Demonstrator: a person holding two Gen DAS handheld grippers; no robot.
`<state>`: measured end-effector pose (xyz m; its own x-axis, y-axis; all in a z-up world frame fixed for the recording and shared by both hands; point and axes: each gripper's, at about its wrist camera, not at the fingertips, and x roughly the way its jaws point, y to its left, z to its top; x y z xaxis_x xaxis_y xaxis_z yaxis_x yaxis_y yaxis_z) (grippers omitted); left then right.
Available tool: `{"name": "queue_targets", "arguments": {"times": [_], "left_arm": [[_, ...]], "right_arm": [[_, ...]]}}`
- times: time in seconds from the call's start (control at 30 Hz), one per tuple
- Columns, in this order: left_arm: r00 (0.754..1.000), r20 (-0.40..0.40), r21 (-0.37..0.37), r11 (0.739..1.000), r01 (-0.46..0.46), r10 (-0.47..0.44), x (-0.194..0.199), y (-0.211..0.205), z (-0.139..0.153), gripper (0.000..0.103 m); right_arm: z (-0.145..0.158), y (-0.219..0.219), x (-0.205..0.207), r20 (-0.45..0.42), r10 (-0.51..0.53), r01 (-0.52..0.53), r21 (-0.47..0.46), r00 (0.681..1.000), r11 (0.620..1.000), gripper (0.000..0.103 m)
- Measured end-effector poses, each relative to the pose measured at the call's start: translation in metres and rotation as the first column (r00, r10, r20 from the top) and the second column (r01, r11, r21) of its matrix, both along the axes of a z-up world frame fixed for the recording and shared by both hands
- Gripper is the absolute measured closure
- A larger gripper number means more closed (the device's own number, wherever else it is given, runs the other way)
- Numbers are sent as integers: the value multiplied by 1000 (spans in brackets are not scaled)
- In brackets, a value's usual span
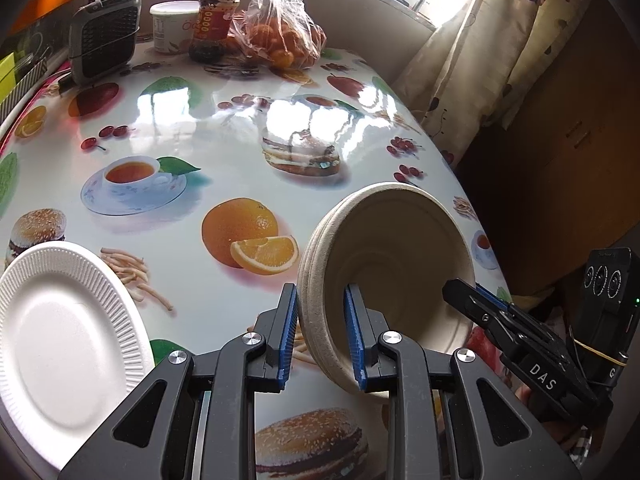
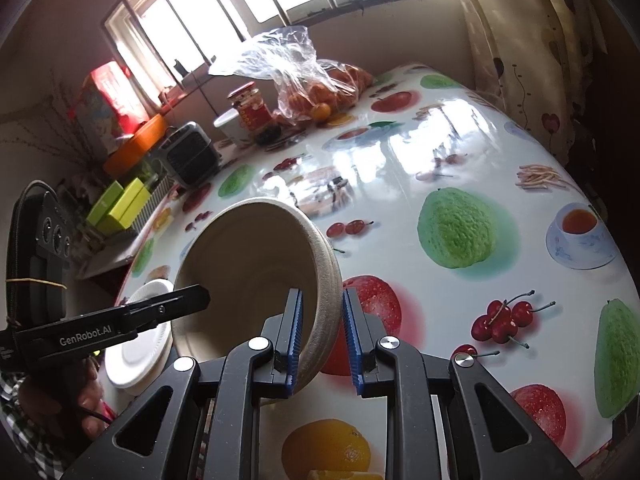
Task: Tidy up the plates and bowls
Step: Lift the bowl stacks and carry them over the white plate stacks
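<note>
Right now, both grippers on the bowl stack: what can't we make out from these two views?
- Bowl stack: exact count unclear; only rim ridges show, both views.
- Its underside and any table contact: left view, hidden by left gripper; right view, by right gripper.
- White plate: cut by frame edge, left view; behind bowl and gripper, right view.
- Red-lidded jar label: too small.

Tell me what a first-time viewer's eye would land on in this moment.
The beige bowl, tipped on its side above the fruit-print tablecloth, gripped at opposite rims by the left tool and the right tool. Next, the white plate at the near left edge of the table. At the far end sits a clear bag of oranges beside a red-lidded jar.
</note>
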<state>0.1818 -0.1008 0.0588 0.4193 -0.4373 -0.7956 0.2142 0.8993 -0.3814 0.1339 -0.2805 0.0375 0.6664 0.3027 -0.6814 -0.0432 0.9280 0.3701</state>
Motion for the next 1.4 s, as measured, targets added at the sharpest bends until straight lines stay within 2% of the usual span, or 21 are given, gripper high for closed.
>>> {"name": "queue_targets", "arguments": {"times": [0.7, 1.4], "left_arm": [[992, 35, 16, 993, -120, 119, -20, 54, 14, 78], [968, 50, 26, 969, -247, 246, -40, 113, 19, 78]], "right_arm": [[14, 56, 5, 36, 107, -107, 5, 994, 994, 83], [17, 116, 15, 36, 232, -233, 8, 972, 972, 83]]}}
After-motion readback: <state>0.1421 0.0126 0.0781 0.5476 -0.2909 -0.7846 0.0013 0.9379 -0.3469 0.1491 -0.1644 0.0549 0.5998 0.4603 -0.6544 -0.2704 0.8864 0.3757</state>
